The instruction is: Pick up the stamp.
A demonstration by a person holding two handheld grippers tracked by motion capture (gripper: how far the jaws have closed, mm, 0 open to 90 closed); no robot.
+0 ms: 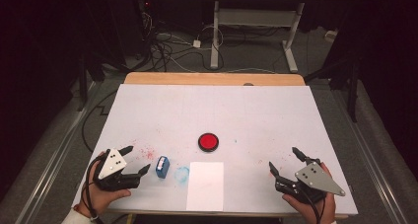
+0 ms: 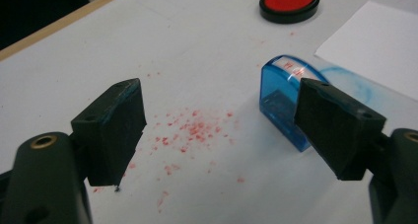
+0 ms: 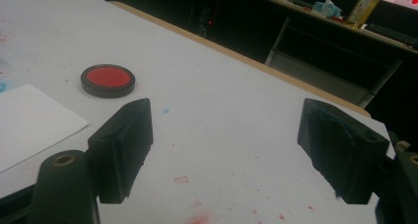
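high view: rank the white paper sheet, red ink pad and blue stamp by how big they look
1. white paper sheet, clearly the largest, lying at the near edge of the table.
2. red ink pad, a round pad in a black rim, farther up the table.
3. blue stamp, smallest, though not by much; it stands beside the left gripper.

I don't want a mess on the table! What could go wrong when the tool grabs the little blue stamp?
1. The blue stamp is small and stands right beside the left tool, whose jaws are open; a crooked squeeze might tip it or slide it away.
2. It might print on the white cover, which already has red specks and a blue smear, instead of the white paper.
3. The open red ink pad lies near; a careless sweep could smear it.
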